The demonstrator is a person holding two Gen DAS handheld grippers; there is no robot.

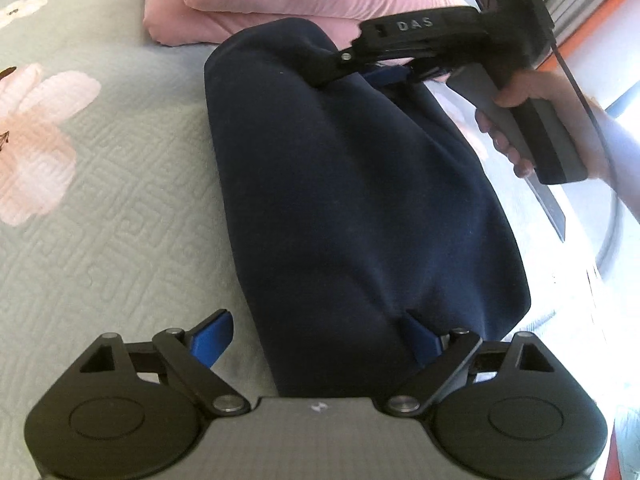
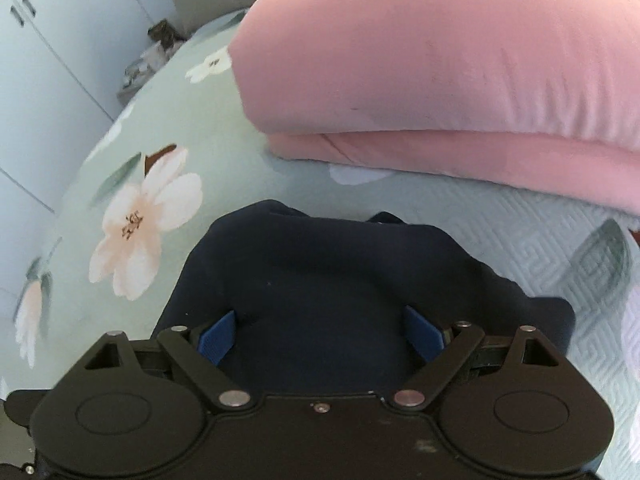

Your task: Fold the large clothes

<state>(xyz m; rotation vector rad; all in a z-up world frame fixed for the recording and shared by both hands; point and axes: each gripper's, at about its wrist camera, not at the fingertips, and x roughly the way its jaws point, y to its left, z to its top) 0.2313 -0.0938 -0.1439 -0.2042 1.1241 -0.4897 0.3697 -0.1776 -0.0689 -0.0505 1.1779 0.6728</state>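
Left tongs (image 1: pixel 316 336) are seen spread wide, released, blue pads (image 1: pixel 212 338) straddling the near end of the folded navy garment (image 1: pixel 352 208) without pressing it. Garment is laid flat on the floral bed cover (image 1: pixel 100 184). Right tongs (image 2: pixel 320 334) are likewise released over its far end, gripped by a hand (image 1: pixel 520 120). Pink folded bedding (image 2: pixel 440 80) is stacked beyond.

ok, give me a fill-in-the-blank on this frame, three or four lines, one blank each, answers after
1. The folded garment on the bed is dark ____.
2. Behind it lies a folded ____ blanket.
3. The quilted bedspread is printed with ____.
4. The pads of the left tool stand ____, one on each side of the garment's near end.

Answers: navy blue; pink; flowers; open
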